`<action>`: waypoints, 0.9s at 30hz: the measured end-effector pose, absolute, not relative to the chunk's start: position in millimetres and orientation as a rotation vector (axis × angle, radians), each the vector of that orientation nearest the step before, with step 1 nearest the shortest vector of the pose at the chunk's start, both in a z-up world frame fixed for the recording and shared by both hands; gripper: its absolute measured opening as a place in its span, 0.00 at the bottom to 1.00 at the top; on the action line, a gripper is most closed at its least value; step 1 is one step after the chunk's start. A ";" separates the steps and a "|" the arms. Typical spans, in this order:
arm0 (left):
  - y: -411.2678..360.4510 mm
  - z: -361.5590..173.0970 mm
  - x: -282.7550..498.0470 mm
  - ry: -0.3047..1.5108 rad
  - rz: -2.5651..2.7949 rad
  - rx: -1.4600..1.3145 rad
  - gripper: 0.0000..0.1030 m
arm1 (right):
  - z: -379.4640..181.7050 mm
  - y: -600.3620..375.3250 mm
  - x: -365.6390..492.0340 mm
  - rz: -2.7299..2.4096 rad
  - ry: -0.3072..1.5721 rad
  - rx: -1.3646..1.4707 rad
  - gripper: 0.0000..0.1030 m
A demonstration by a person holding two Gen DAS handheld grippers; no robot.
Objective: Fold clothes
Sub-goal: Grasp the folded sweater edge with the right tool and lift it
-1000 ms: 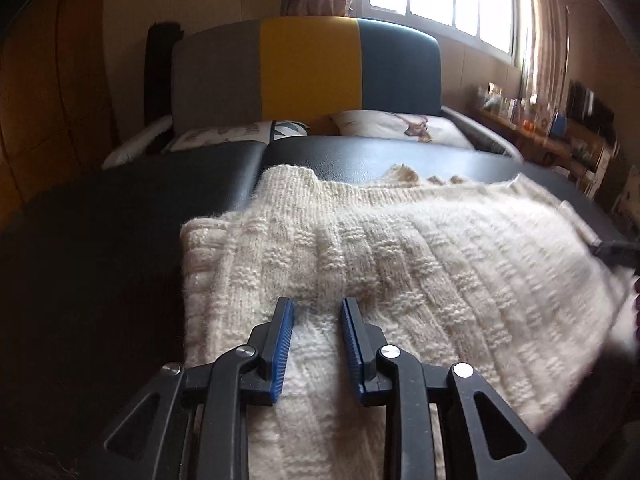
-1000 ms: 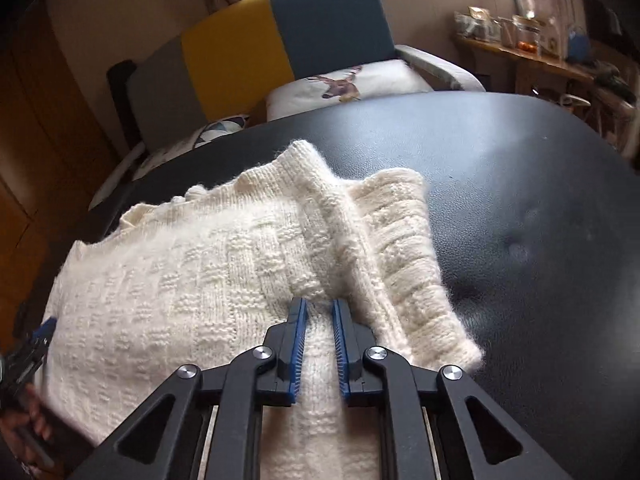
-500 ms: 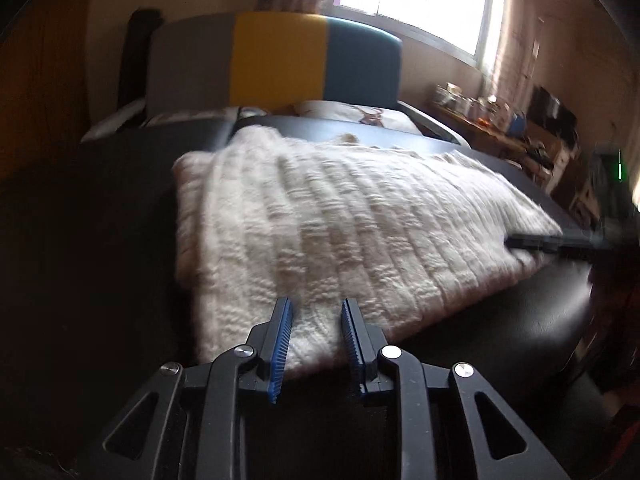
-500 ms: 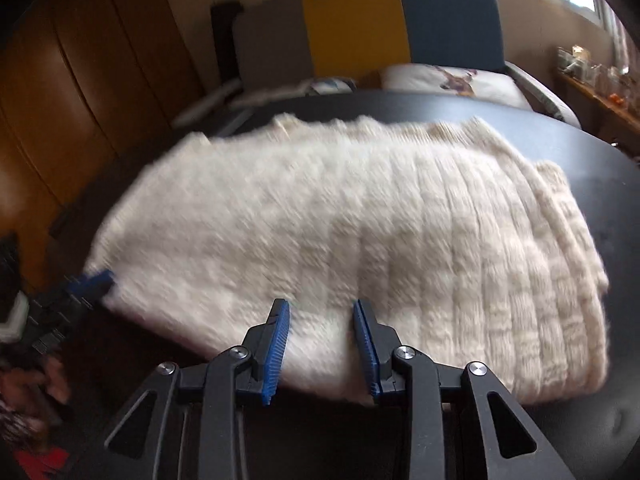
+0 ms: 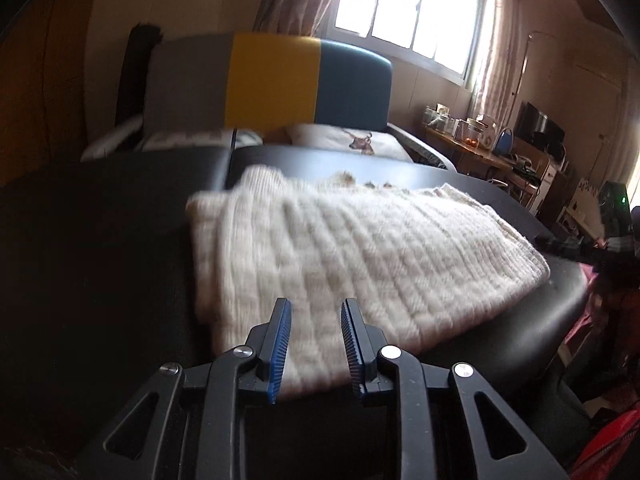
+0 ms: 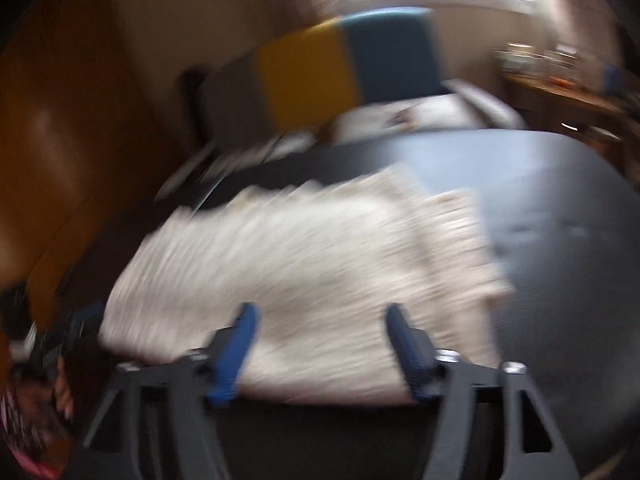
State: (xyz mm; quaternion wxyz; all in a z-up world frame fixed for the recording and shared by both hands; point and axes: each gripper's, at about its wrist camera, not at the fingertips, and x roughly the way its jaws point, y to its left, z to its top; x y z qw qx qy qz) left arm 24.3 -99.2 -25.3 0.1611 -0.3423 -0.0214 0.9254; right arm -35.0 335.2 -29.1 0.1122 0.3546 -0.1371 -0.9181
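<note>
Lying folded on the black counter [image 5: 100, 280], the cream knit sweater [image 5: 360, 256] fills the middle of both views, with one folded edge running along its 9 o'clock side in the left wrist view. Your left tool [image 5: 314, 344] hangs just short of the sweater's near hem with its blue-padded fingers [image 5: 280, 340] a narrow gap apart and nothing between them; that gap matches what it was half a second ago, and the tool sits slightly closer to the hem than then. Your right tool [image 6: 322, 354] stands wide, clearly wider than half a second ago and far wider than a second ago, when it was nearly closed over the knit. It holds nothing now, and its fingers [image 6: 240, 344] frame the sweater's near edge from just off the fabric. The right wrist view is heavily smeared, so finer detail there cannot be told. At 12 o'clock beyond the counter stands a grey, yellow and blue chair back [image 5: 272, 80], with a bright window [image 5: 408, 8] at 1 o'clock.
</note>
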 end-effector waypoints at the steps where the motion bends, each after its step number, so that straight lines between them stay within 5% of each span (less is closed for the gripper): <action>1: -95.2 -22.2 21.1 -0.039 2.647 -0.968 0.26 | -29.1 355.6 -39.3 -2.719 -0.485 1.049 0.75; 6: -58.4 -19.5 3.1 0.000 2.620 -0.966 0.26 | -55.5 414.5 -58.6 -2.677 -0.784 1.190 0.73; 12: 1.7 -12.3 -5.9 0.038 2.530 -0.949 0.26 | -69.3 421.8 -37.4 -2.690 -0.834 1.132 0.47; 16: 71.2 -3.0 -15.1 0.235 2.380 -0.893 0.26 | -65.8 416.5 -34.4 -2.589 -0.775 1.064 0.28; 19: 130.7 6.0 -23.8 0.369 2.269 -0.827 0.26 | -67.9 413.5 -49.3 -2.452 -0.700 1.108 0.28; 27: 226.7 -6.4 -81.2 0.348 2.120 -0.978 0.26 | -82.2 437.7 -85.2 -2.254 -0.684 1.144 0.30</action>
